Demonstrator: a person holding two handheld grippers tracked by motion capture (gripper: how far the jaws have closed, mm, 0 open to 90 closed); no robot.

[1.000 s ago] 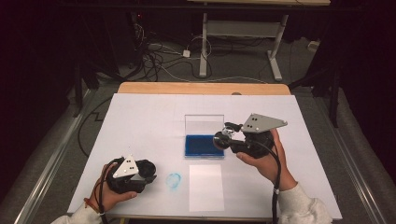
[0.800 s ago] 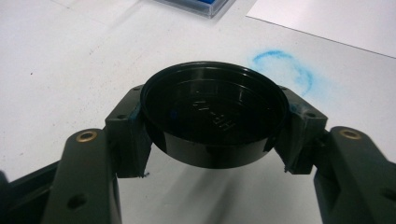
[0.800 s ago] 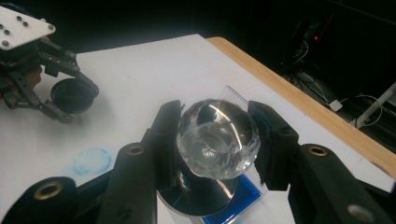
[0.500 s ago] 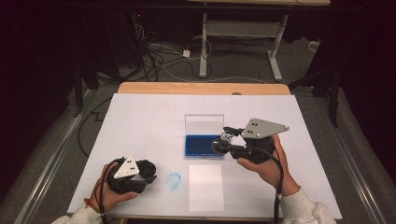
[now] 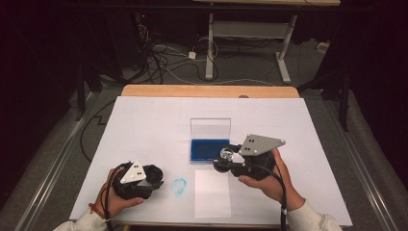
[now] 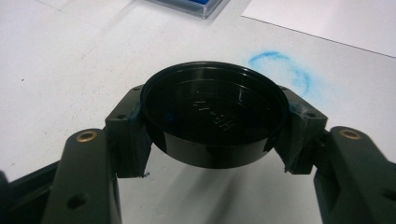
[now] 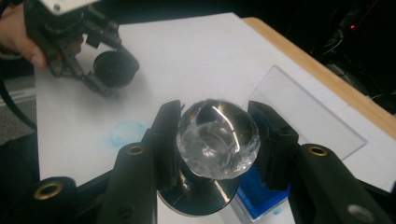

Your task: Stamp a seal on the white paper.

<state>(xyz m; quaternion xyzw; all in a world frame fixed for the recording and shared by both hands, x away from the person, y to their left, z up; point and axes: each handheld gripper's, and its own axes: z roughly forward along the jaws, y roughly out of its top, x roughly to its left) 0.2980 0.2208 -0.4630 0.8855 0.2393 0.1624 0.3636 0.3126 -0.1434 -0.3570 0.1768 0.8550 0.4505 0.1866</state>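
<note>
Item: stamp (image 7: 217, 140) with a faceted clear knob over a black round base, held in my right gripper (image 5: 226, 161) beside the near right corner of the open ink pad (image 5: 209, 149), whose blue felt sits in a clear case with the lid standing up behind it. In the right gripper view the jaws are closed on the narrow neck and lower knob, the clear head standing proud between them. Handling, as I judge it: light, rigid, hard plastic or glass; the facets look slick, so a grip on the knob alone could let it twist, and I rate the neck above the base the safest hold. Likely brittle if dropped on the table (image 5: 144, 125). Companion item: black cap (image 6: 214, 112), a shallow round lid, clamped across its rim by my left gripper (image 5: 149, 179), low over the table near its front left. I take it as light, stiff and smooth-walled; a hold across the full width suits it. Also noted: a blue ring print (image 5: 179, 186) on the table just beside the left gripper, and a white sheet (image 5: 211, 192) in front of the pad.
</note>
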